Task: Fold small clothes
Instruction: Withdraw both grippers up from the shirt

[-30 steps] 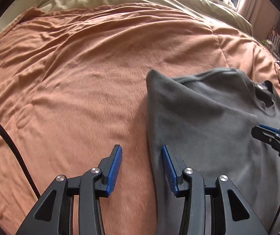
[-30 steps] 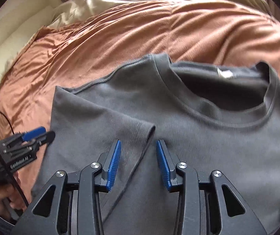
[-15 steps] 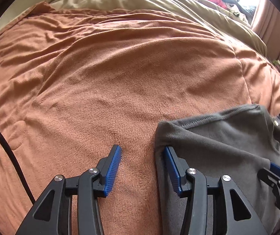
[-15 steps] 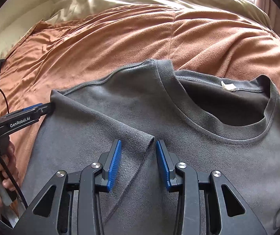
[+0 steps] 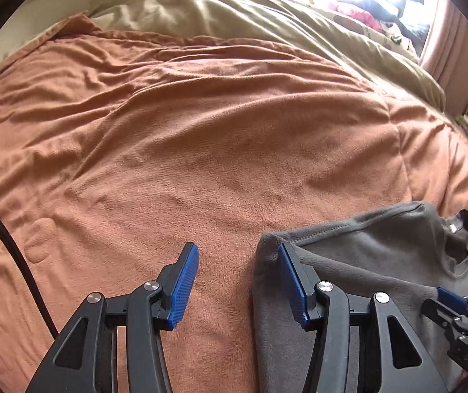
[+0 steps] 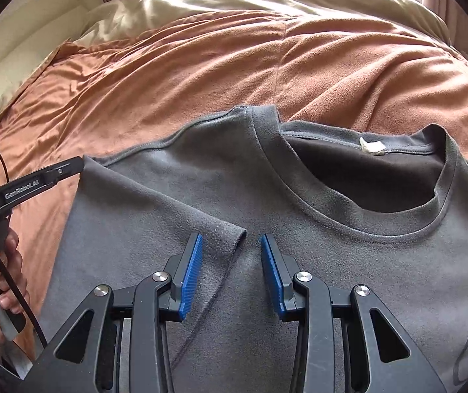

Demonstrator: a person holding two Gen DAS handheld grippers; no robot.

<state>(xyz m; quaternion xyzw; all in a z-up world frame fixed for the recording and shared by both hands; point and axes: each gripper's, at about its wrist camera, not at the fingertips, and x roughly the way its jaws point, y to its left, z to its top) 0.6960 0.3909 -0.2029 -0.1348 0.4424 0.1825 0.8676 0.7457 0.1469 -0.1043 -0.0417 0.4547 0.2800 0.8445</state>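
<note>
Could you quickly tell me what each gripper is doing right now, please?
Left gripper: open, jaws just widened, holding nothing, at the folded corner of the grey T-shirt.
Right gripper: open over the folded sleeve, not clamping it.

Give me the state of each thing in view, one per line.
Shirt: lying flat on the blanket, left sleeve folded in across the chest.
Left gripper: open, jaws just widened, astride the shirt's folded edge.
Right gripper: open, sleeve tip between its pads, unpinched.
Blanket: spread out, wrinkled.
</note>
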